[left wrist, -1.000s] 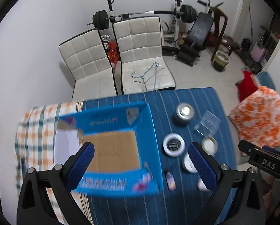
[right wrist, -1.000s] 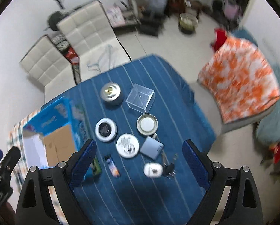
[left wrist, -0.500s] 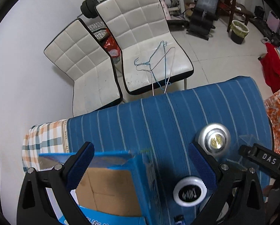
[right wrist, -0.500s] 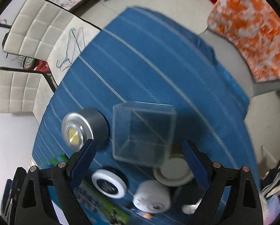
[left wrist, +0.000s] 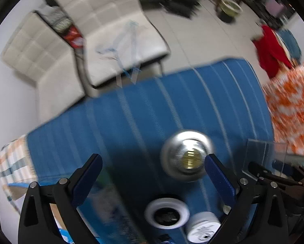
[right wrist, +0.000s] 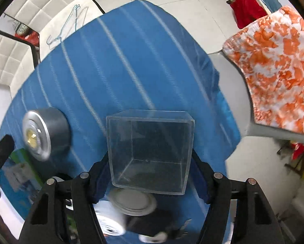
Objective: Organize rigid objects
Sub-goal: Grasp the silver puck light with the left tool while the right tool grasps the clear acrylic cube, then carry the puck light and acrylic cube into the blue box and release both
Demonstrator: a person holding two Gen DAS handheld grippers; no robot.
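Observation:
A clear plastic cube box (right wrist: 149, 150) sits between the fingers of my right gripper (right wrist: 149, 174), whose jaws have closed in against its sides on the blue striped tablecloth (right wrist: 115, 65). A round silver puck light (right wrist: 44, 130) lies to its left. In the left wrist view my left gripper (left wrist: 154, 174) is open and empty, low over the cloth, with the puck light (left wrist: 187, 155) just inside its right finger. The clear box (left wrist: 263, 158) shows at the right. A white-rimmed round tin (left wrist: 166, 213) and a white jar (left wrist: 203, 226) lie nearer me.
A blue cardboard box (right wrist: 19, 172) stands at the table's left end. A round grey lid (right wrist: 133, 200) lies under the right gripper. Two white quilted chairs (left wrist: 103, 30) stand beyond the table's far edge. An orange-patterned cushion (right wrist: 278, 67) is on the right.
Both grippers moved forward and down over the table. My right gripper closed in around the clear box. My left gripper swung right toward the puck light, leaving the blue box behind.

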